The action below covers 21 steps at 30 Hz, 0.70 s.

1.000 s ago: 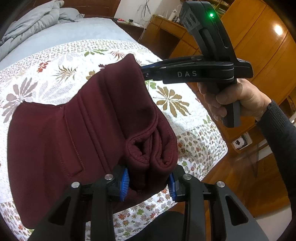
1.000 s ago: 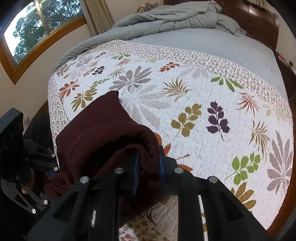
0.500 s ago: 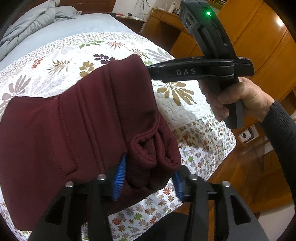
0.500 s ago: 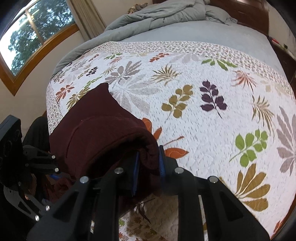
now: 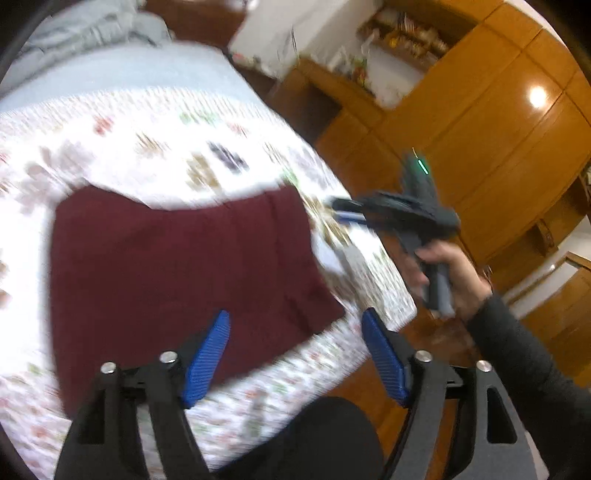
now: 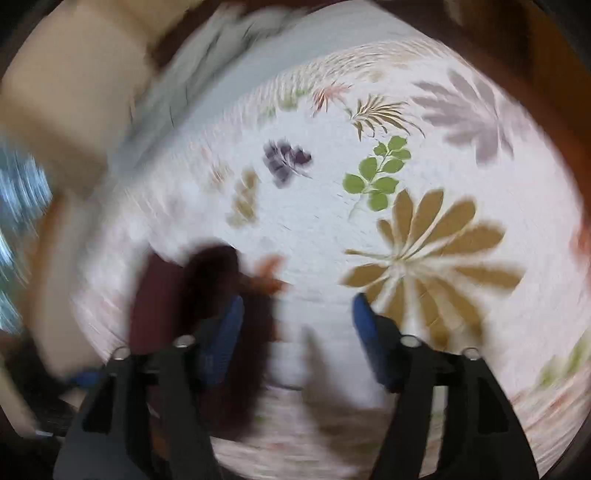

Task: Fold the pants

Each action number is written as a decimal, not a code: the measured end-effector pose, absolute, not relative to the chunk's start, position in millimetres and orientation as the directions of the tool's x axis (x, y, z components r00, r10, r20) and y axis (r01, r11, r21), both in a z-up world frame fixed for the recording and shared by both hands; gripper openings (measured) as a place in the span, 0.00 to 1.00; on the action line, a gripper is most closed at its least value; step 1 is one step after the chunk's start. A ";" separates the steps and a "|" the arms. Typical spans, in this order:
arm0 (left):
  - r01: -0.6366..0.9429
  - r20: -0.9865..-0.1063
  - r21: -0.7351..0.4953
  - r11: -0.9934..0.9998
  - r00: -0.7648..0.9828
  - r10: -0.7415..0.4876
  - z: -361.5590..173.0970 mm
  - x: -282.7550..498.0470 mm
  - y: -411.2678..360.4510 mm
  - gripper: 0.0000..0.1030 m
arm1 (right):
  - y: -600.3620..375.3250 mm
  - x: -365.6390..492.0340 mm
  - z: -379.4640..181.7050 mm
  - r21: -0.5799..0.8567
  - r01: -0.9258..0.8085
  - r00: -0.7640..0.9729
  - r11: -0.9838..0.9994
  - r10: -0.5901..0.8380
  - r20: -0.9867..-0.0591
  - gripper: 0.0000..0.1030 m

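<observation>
The maroon pants (image 5: 177,266) lie folded flat on the leaf-patterned bedspread (image 5: 192,155). My left gripper (image 5: 295,332) is open and empty, just above the pants' near edge. My right gripper (image 6: 297,314) is open and empty; in the left wrist view the right gripper (image 5: 343,210) sits just right of the pants' far right corner. In the blurred right wrist view the pants (image 6: 207,295) show at the lower left beside the left fingertip (image 6: 231,317).
The bed's near edge (image 5: 332,354) runs below the pants, with wooden floor beyond. Wooden wardrobes (image 5: 498,129) stand on the right. A grey duvet (image 5: 74,33) is bunched at the bed's head. My dark-clad leg (image 5: 314,435) is below the left gripper.
Both grippers have opened and let go of the pants, which now lie flat on the bed. Both grippers have pulled back, and both views are blurred by motion.
</observation>
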<state>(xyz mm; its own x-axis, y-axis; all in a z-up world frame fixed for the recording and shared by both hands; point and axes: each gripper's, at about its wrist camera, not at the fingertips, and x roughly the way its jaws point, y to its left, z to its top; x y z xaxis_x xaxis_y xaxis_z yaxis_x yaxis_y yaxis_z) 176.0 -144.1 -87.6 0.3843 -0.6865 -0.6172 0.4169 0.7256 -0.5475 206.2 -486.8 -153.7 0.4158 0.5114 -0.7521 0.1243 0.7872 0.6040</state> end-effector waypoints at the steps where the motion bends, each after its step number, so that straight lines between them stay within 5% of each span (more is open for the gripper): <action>1: 0.403 -0.603 -0.535 0.742 0.432 -0.670 -83.4 183.8 -123.7 0.78 | -484.7 202.2 -152.1 0.678 0.143 0.436 0.721 0.569 -0.697 0.88; 4: 0.298 -0.595 -0.570 0.766 0.494 -0.635 -88.7 221.0 -75.9 0.78 | -455.4 210.7 -157.9 0.744 0.146 0.396 0.652 0.651 -0.648 0.90; 9: 0.192 -0.550 -0.709 0.678 0.451 -0.703 -123.5 277.9 -37.2 0.78 | -419.9 239.2 -183.9 0.682 0.226 0.292 0.696 0.619 -0.729 0.89; 11: 0.159 -0.522 -0.759 0.631 0.431 -0.736 -142.4 294.0 -29.1 0.78 | -411.5 247.2 -185.3 0.706 0.214 0.287 0.675 0.647 -0.706 0.64; 12: 0.149 -0.509 -0.780 0.608 0.414 -0.755 -151.3 300.8 -28.0 0.78 | -403.7 250.9 -180.3 0.720 0.180 0.282 0.670 0.666 -0.691 0.34; 13: 0.123 -0.499 -0.801 0.586 0.404 -0.767 -160.6 307.1 -26.0 0.78 | -396.5 252.4 -171.4 0.723 0.146 0.279 0.676 0.673 -0.685 0.25; 16: 0.124 -0.399 -0.868 0.480 0.401 -0.825 -173.6 312.7 -19.7 0.78 | -382.8 244.2 -128.3 0.715 -0.013 0.335 0.699 0.677 -0.655 0.10; 19: 0.119 -0.378 -0.879 0.463 0.419 -0.826 -183.4 315.5 -16.6 0.78 | -391.5 214.1 -110.1 0.638 -0.112 0.411 0.762 0.620 -0.669 0.09; 21: 0.088 -0.360 -0.897 0.434 0.425 -0.830 -196.1 320.5 -13.7 0.78 | -417.0 202.5 -147.6 0.579 -0.007 0.391 0.816 0.535 -0.749 0.09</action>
